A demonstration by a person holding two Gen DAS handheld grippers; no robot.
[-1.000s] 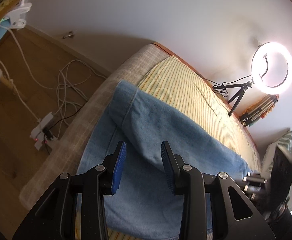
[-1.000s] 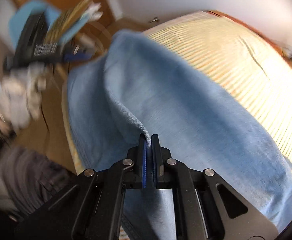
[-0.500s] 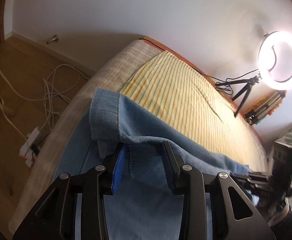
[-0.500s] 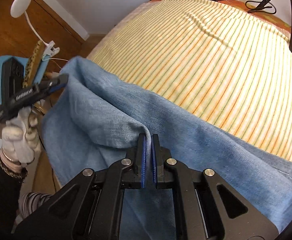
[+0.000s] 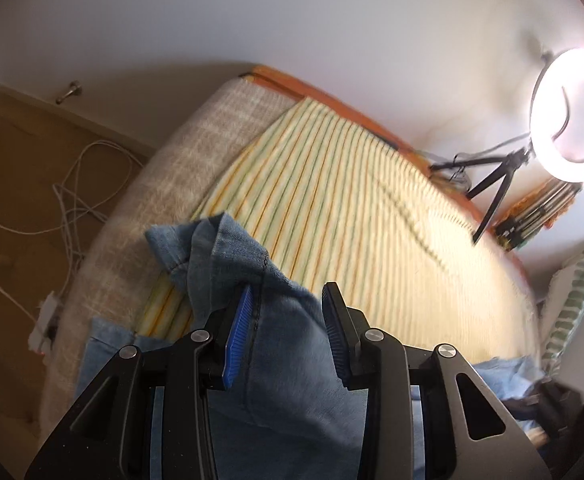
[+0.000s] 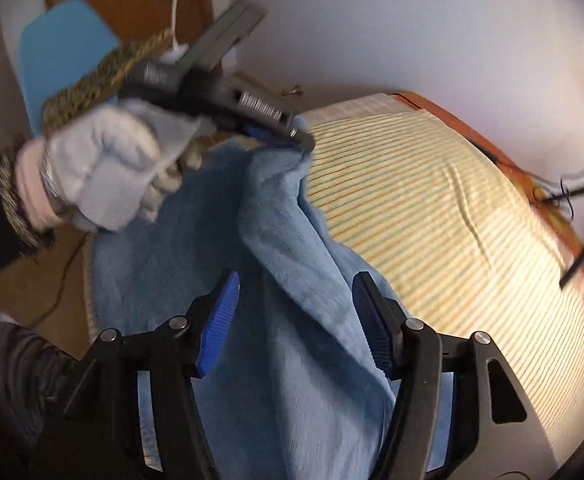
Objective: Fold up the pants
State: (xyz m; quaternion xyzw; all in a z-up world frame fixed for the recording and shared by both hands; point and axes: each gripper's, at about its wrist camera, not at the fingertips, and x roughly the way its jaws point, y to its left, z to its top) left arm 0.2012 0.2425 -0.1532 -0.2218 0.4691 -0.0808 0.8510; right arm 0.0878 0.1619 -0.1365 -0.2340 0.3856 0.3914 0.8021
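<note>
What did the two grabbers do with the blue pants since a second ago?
The right gripper was pinching the pants; its jaws have just opened and let go, though cloth still lies between them. The left gripper took hold of the hem and carried it across the striped bed. The ring light stayed put.
</note>
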